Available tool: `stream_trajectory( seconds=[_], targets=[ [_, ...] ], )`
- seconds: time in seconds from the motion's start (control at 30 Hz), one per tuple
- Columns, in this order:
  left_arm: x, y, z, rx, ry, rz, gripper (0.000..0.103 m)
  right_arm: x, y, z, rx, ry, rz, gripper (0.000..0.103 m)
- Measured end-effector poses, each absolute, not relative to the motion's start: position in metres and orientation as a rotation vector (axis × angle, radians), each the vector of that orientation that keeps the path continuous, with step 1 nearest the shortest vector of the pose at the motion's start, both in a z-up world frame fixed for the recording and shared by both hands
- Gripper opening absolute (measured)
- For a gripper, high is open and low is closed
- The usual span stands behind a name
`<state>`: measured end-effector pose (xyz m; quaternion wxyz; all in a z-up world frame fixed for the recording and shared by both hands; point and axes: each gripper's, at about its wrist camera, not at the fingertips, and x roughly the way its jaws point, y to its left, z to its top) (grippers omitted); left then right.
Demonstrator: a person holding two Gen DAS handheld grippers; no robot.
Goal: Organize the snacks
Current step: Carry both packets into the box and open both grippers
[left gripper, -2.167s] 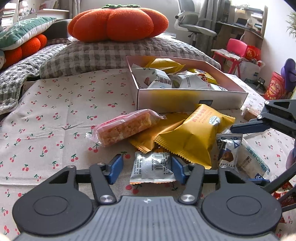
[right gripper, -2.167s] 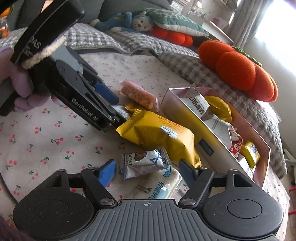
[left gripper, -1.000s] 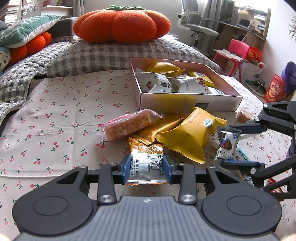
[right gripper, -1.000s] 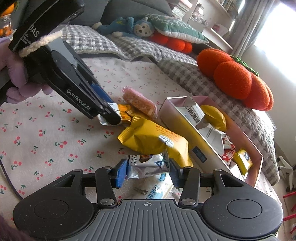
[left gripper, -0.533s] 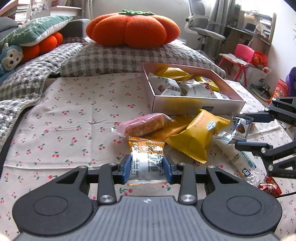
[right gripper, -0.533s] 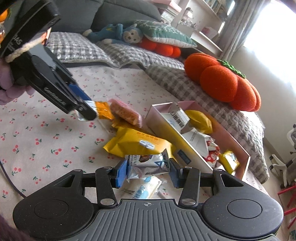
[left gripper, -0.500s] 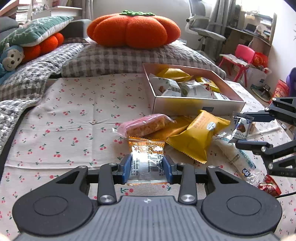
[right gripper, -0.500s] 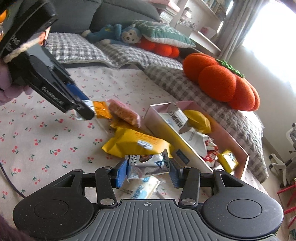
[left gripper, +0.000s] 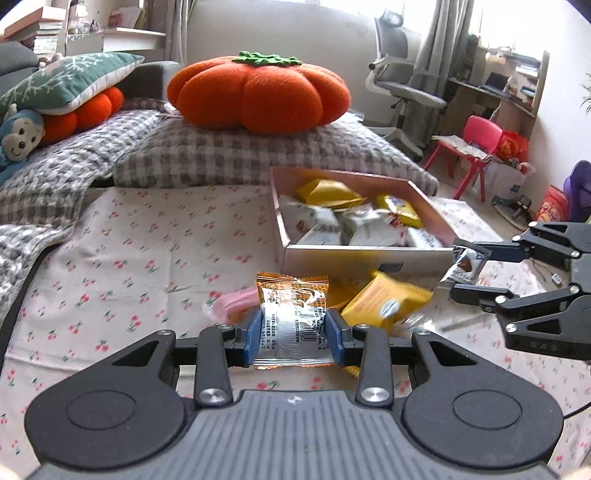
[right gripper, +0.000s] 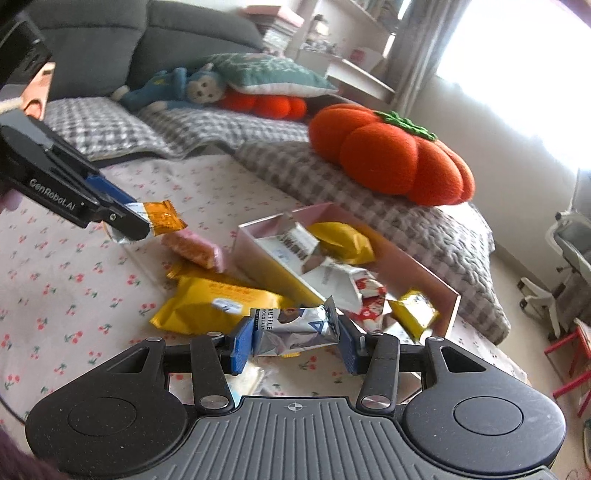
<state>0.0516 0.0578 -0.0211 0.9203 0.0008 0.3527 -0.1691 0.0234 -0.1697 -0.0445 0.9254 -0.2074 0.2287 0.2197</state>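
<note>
Black left gripper (left gripper: 293,330), blue pads (left gripper: 254,337), silver screws, white lettering.

A cherry-print cloth (left gripper: 147,251) covers the surface. Behind it lies a grey checked blanket (left gripper: 236,155), and an orange pumpkin cushion (left gripper: 258,92) sits on top of that. At the left a green leaf-print pillow (left gripper: 70,81) rests on a smaller orange cushion (left gripper: 92,110), with a blue monkey toy (left gripper: 16,134) just beside them. A dark sofa (right gripper: 110,44) stands behind. Shelves with books (left gripper: 48,33) are at the far left. Across the room a grey office chair (left gripper: 402,85) stands near a desk (left gripper: 495,96), with a pink child's chair (left gripper: 469,147) in front of it and red bags (left gripper: 513,147) beside that. Curtains (right gripper: 417,48) hang by the bright window (right gripper: 517,74).
</note>
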Motion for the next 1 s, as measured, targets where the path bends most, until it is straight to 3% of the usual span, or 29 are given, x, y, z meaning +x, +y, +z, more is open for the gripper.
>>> stream_trajectory(
  seconds=[1.0],
  targets=[
    [0.132,-0.052,-0.028,-0.07,0.737,-0.428,0.034,0.138,-0.265,-0.037,0.238,0.638,0.187,0.047]
  ],
)
